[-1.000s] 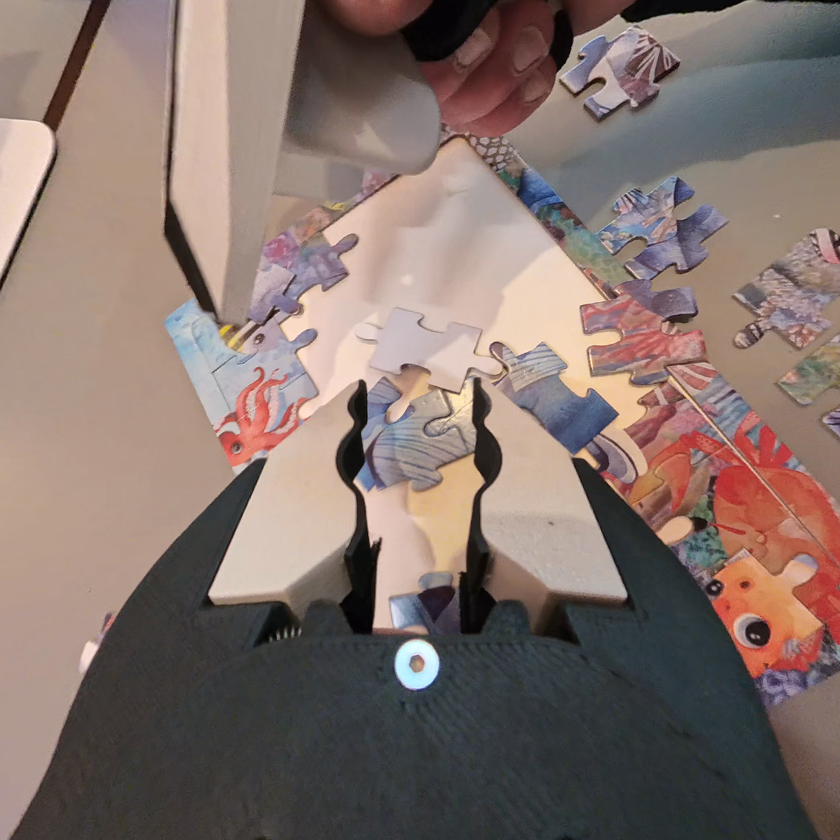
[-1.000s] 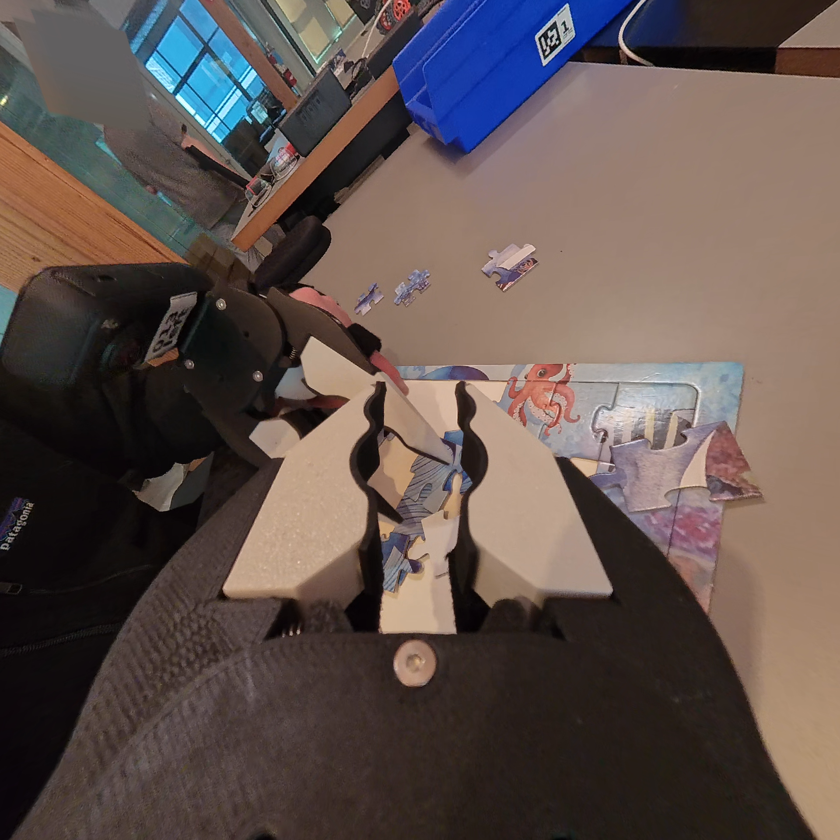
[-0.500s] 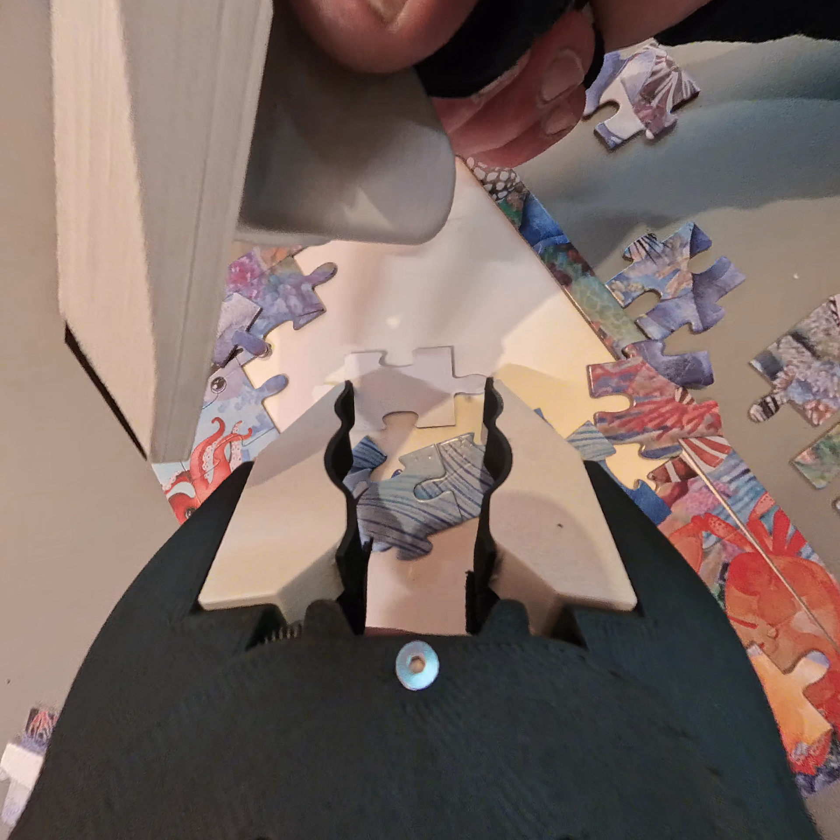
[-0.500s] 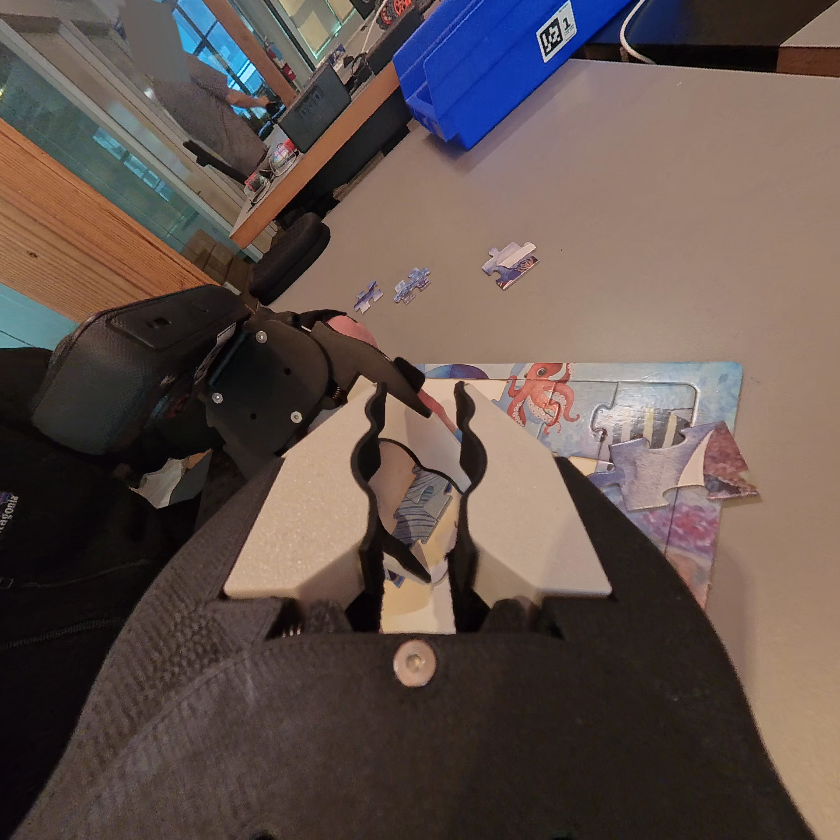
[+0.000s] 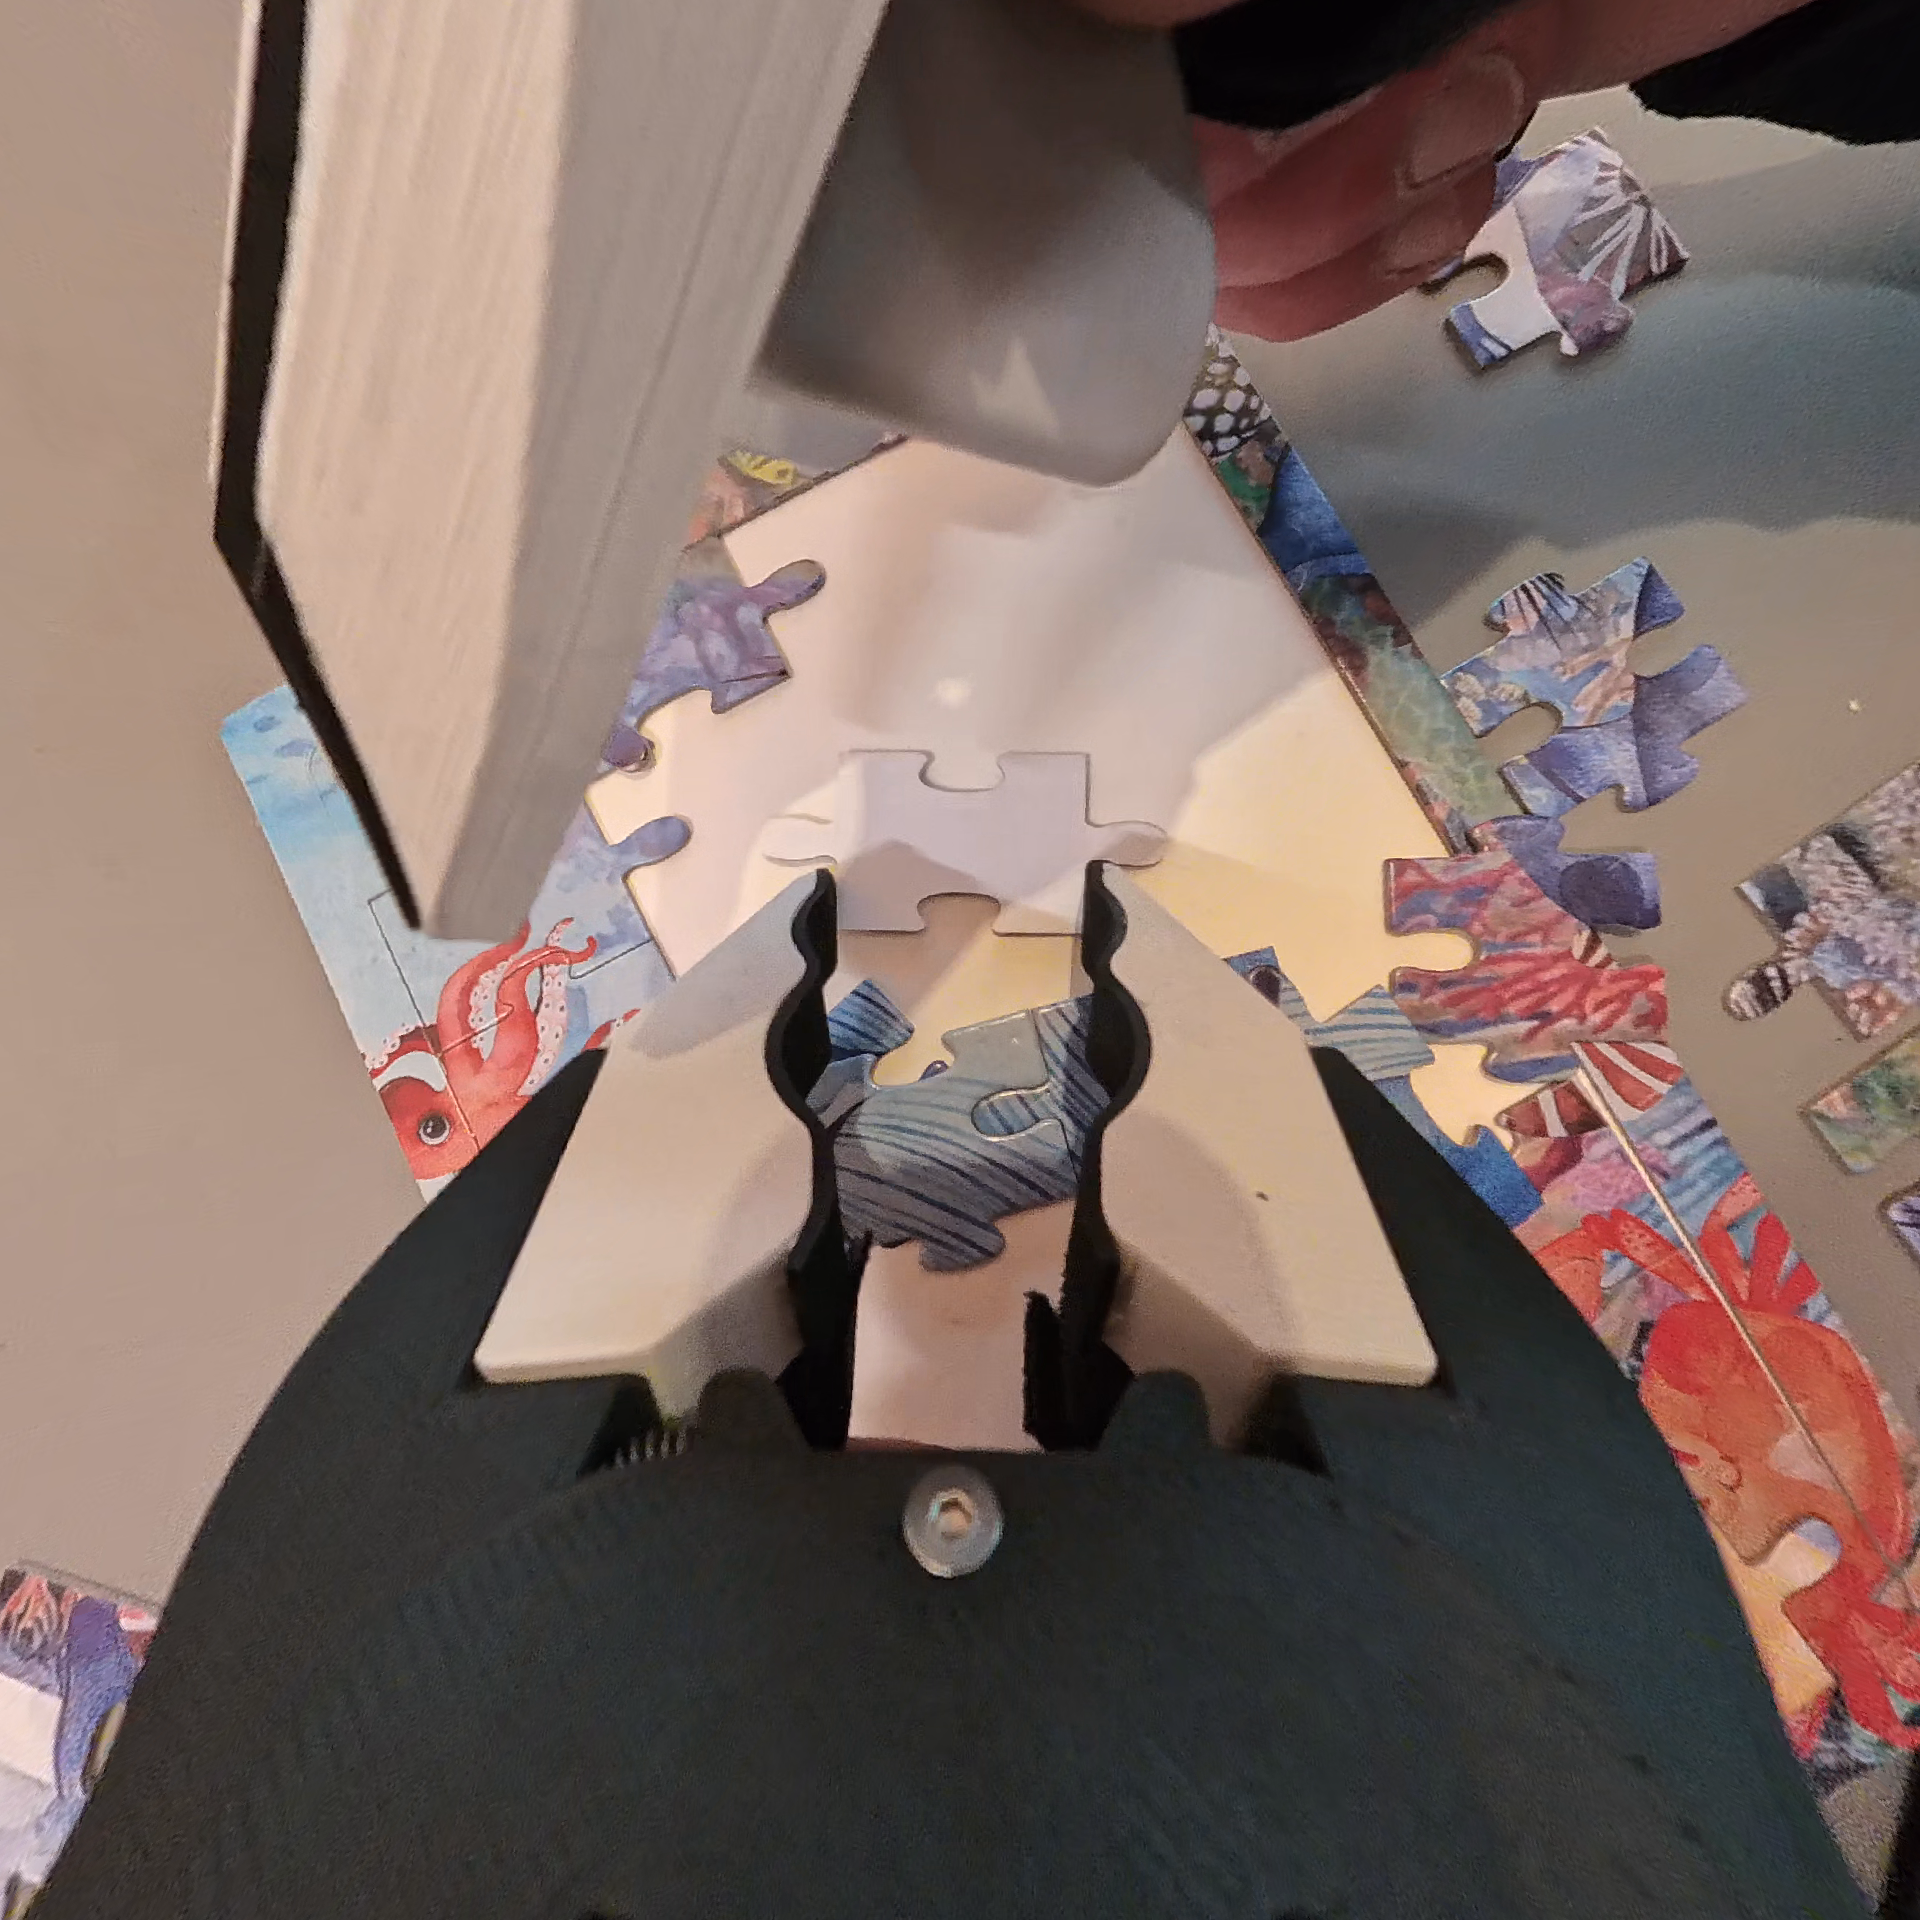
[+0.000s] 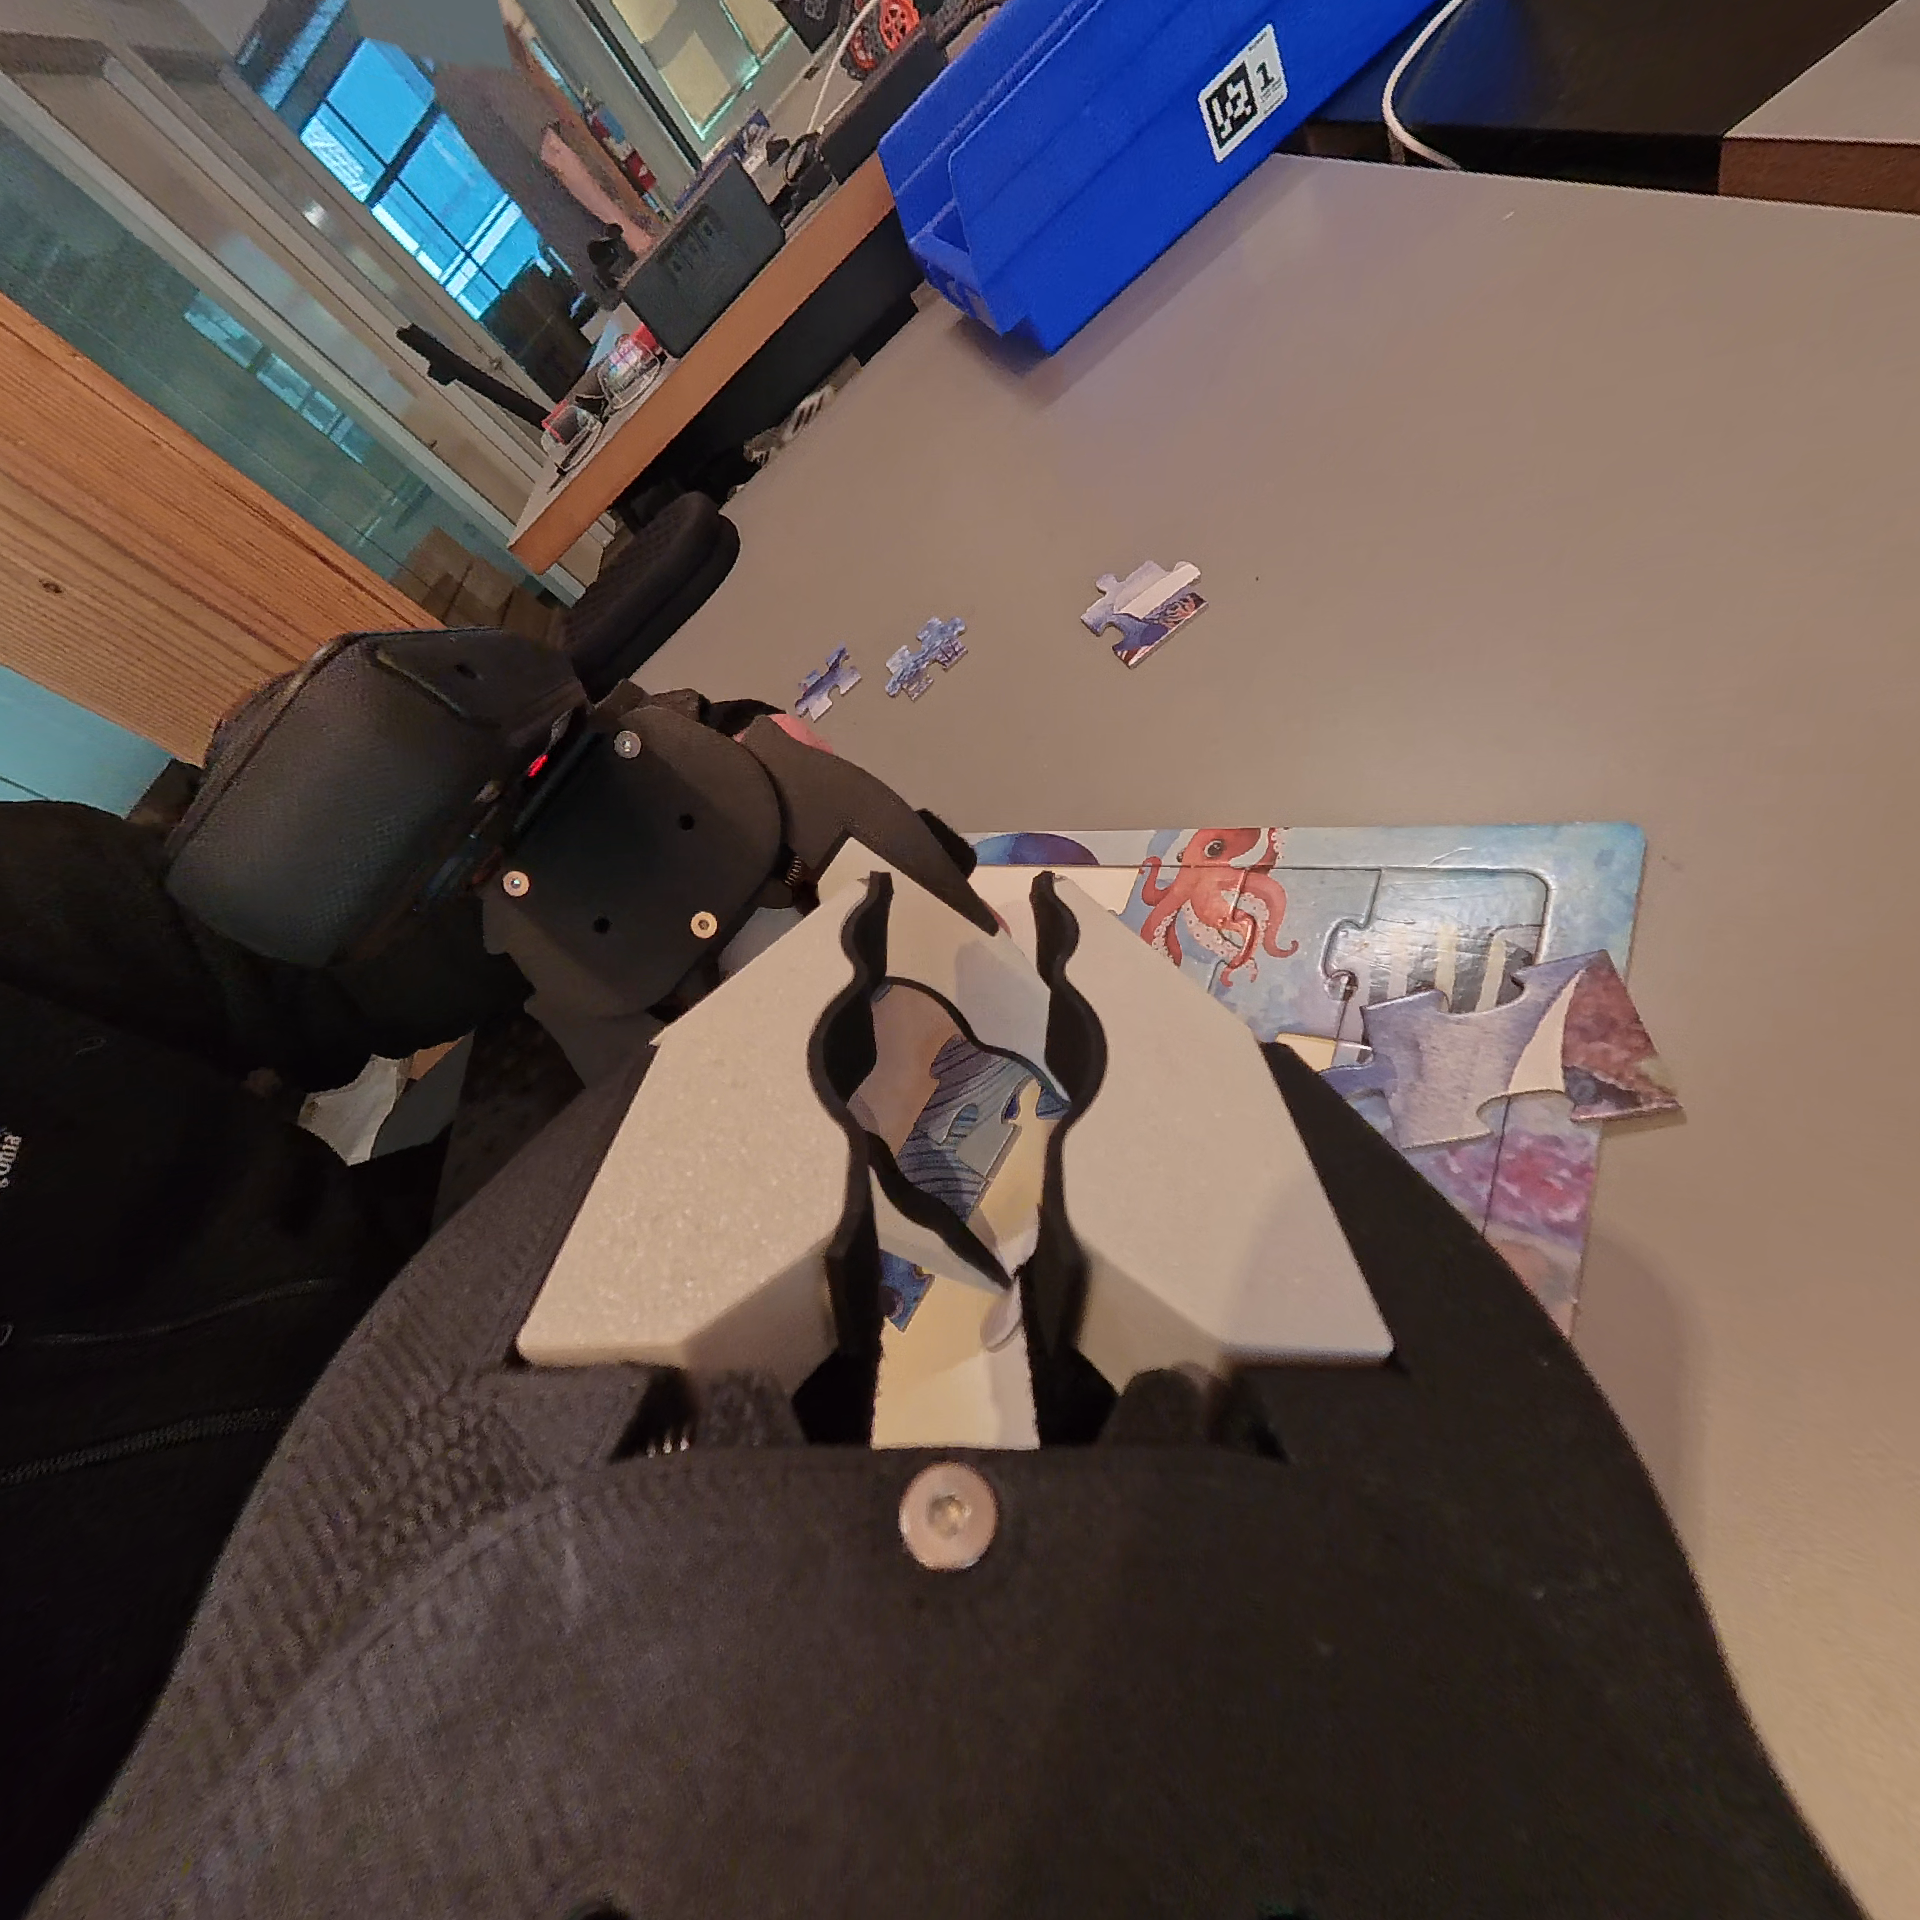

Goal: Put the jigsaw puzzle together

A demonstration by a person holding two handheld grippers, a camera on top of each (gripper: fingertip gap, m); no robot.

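Observation:
The puzzle tray (image 5: 1049, 623) lies on the grey table, with an octopus corner (image 5: 478, 1049) and a red crab (image 5: 1766, 1455) pieced in. A white face-down piece (image 5: 966, 842) lies on the bare tray. My left gripper (image 5: 961, 883) has its tips down on the tray, and the pads touch that piece's two side edges. Joined blue striped pieces (image 5: 956, 1153) lie on the tray under its fingers, not held. In the right wrist view my right gripper (image 6: 961, 888) hovers open and empty above the left gripper (image 6: 623, 883). Its white fingers (image 5: 499, 436) loom at the upper left of the left wrist view.
Loose pieces lie on the table right of the tray (image 5: 1600, 707) and farther off (image 5: 1558, 260). Others lie beyond the tray (image 6: 1143, 608). A pale blue piece (image 6: 1455, 1049) rests loose on the tray's corner. Blue bins (image 6: 1091, 177) stand at the table's far edge. A hand (image 5: 1351, 208) holds the right gripper. The left gripper's tips are roughly 10 cm from the right gripper's. My left gripper is the nearer one to the red crab (image 5: 1766, 1455): about 15 cm, against 20 cm.
My left gripper moved forward until its tips straddle the white piece; its jaws widened, then narrowed onto the piece's sides. The right gripper drew closer above it.

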